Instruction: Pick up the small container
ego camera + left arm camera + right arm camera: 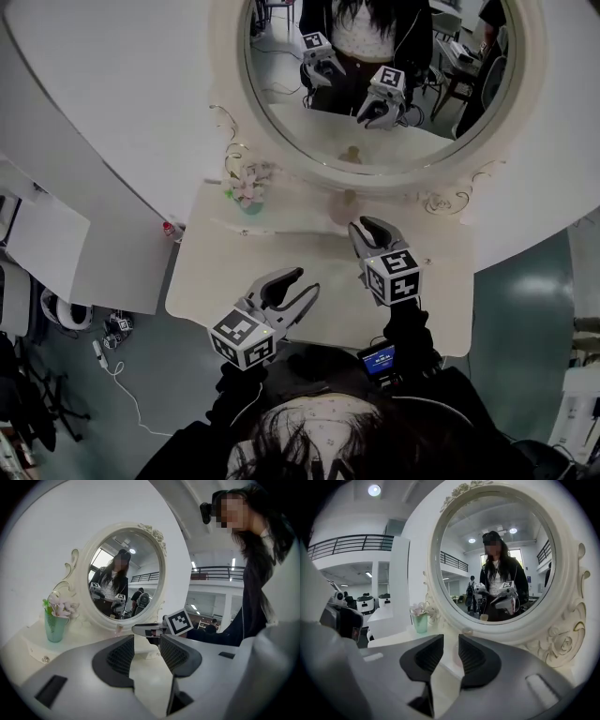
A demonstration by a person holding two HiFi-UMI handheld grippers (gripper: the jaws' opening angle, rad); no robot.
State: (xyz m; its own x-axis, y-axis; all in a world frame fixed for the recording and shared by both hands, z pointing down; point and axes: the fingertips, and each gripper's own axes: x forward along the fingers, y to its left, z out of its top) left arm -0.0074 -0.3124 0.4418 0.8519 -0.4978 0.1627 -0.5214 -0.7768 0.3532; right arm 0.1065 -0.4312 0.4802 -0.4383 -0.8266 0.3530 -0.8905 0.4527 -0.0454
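The small container [349, 201] is a pale pinkish jar standing upright on the white dressing table [281, 258], right at the foot of the round mirror [375, 94]. My right gripper [369, 229] hovers just in front of it, jaws a little apart, nothing pressed between the pads. In the right gripper view the container [467, 632] shows just beyond the gap of the gripper [451, 651]. My left gripper [296, 283] is open and empty over the table's front part. In the left gripper view the container [118, 629] stands far ahead of the gripper [147, 651].
A green vase of pale flowers [248, 187] [55, 623] [420, 620] stands at the table's back left. The mirror frame rises straight behind the container. The table drops off at its front and left edges, with cables on the floor [117, 361].
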